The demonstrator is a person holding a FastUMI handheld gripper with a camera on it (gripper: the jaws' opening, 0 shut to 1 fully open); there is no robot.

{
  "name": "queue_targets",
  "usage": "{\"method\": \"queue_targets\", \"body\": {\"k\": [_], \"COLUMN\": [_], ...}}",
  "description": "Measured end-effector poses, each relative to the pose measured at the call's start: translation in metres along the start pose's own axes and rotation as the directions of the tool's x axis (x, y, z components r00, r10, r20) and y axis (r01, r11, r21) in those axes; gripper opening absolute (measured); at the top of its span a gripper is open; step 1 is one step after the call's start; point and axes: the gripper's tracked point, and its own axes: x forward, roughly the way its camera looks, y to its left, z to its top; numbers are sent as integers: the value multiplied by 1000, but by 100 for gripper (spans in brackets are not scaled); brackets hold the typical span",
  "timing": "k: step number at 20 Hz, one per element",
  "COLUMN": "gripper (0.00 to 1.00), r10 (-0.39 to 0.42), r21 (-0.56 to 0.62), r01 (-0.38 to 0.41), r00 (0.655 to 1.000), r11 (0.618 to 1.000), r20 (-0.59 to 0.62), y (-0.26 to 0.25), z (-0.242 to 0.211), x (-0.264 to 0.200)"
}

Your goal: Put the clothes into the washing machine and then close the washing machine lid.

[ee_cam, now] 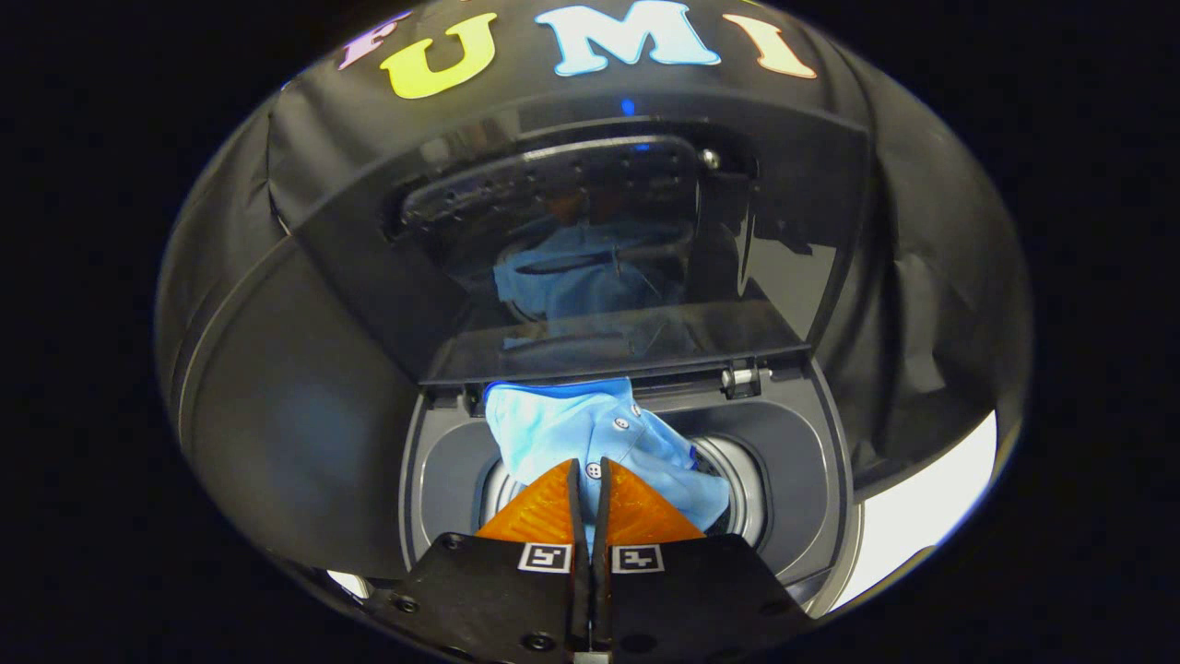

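A light blue buttoned shirt (pixel 590 429) hangs bunched over the round drum opening (pixel 742 480) of a dark top-loading washing machine (pixel 811 443). My gripper (pixel 590 468) is shut on the shirt, with a fold of the cloth pinched between both fingertips right above the opening. The machine's glossy lid (pixel 590 240) stands raised beyond the fingers and mirrors the blue shirt. The lower part of the shirt drops into the drum behind my fingers, hidden from me.
The lid's hinge (pixel 745 376) sits just right of the shirt at the back rim. Black cloth walls close in on both sides and behind the machine. A pale floor patch (pixel 922 526) lies to the right of the machine.
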Motion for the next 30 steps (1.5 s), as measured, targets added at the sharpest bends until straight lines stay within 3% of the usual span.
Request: {"method": "queue_targets", "body": {"k": [10,12,17,30], "gripper": [2,6,98,98], "r10": [-66,-32,-25,24], "r21": [18,23,30,-22], "r01": [68,35,28,-23], "r00": [993,994,994,998], "r11": [998,999,999,1000], "r20": [-97,-104,-104,59], "y": [-18,-14,-18,0], "z": [-42,-52,-52,-14], "x": [34,39,29,-24]}}
